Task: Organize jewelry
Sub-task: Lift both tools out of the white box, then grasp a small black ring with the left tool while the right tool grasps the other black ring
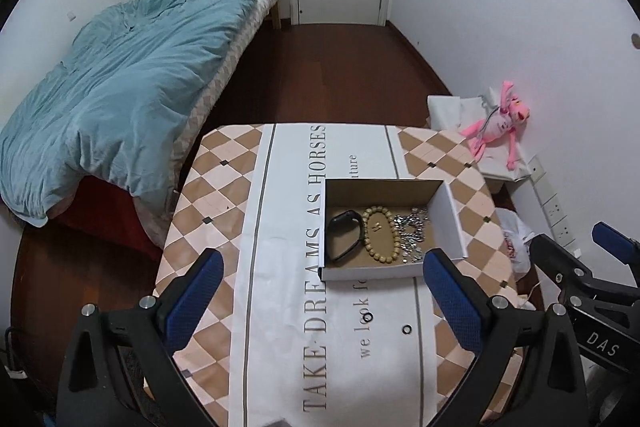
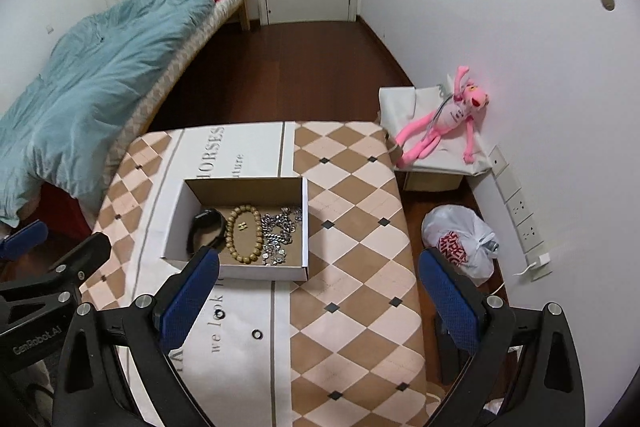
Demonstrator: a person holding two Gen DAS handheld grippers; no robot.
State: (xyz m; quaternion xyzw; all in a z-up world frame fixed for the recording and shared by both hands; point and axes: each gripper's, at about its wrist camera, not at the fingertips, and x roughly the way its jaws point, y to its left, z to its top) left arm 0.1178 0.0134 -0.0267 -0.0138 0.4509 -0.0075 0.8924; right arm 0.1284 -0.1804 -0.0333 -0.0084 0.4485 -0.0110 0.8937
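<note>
Above table [image 1: 208, 187]: left gripper [image 1: 324, 291], right gripper [image 2: 320, 291], jaws spread.

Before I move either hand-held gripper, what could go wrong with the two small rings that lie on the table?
1. The two black rings are small and lie flat on the cloth, so the open left hand-held gripper may slip off or flick one off the table.
2. Reaching for the box could nudge it; it looks light.
</note>
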